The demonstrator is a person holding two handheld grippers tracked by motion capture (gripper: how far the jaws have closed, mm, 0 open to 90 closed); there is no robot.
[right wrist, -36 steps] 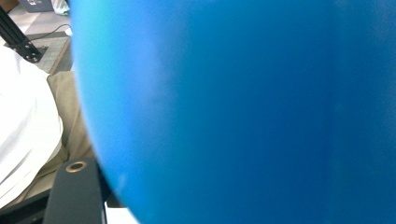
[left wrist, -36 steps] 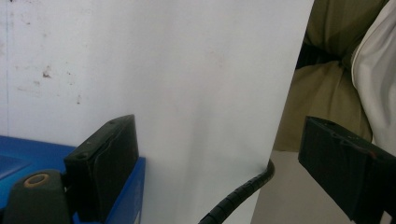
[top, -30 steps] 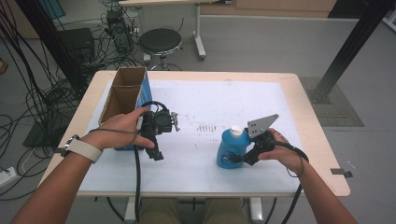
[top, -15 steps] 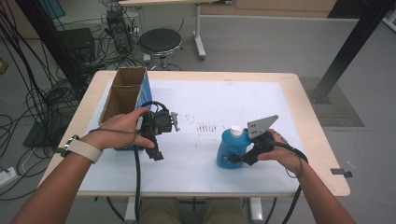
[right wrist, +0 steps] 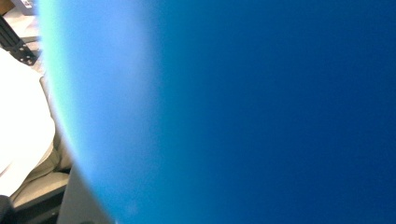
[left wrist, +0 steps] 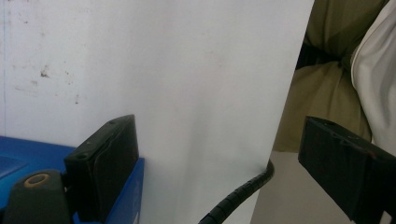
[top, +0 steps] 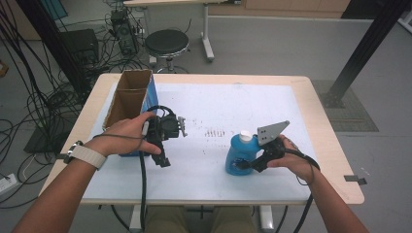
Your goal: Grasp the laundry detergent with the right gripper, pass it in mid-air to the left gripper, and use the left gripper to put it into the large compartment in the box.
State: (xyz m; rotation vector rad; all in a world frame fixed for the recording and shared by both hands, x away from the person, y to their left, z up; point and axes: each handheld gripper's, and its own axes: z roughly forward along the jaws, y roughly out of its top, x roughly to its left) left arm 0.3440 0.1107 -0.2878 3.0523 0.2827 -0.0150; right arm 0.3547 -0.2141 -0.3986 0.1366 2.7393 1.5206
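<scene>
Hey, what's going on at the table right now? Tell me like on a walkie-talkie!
Right gripper at blue bottle, jaws just been closing around it. Left gripper open, nothing between jaws, beside cardboard box. Bottle upright, white cap on. Nothing in the way.

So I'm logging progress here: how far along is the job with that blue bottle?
Early. Nothing looks packed yet: the blue bottle stands upright on the table, apart from the open cardboard box at the left. In hand: the right gripper is at the bottle's side, its jaws just closing; whether they press yet is unclear. The left gripper waits open beside the box. Probably left: lifting the bottle, perhaps into the box.
</scene>
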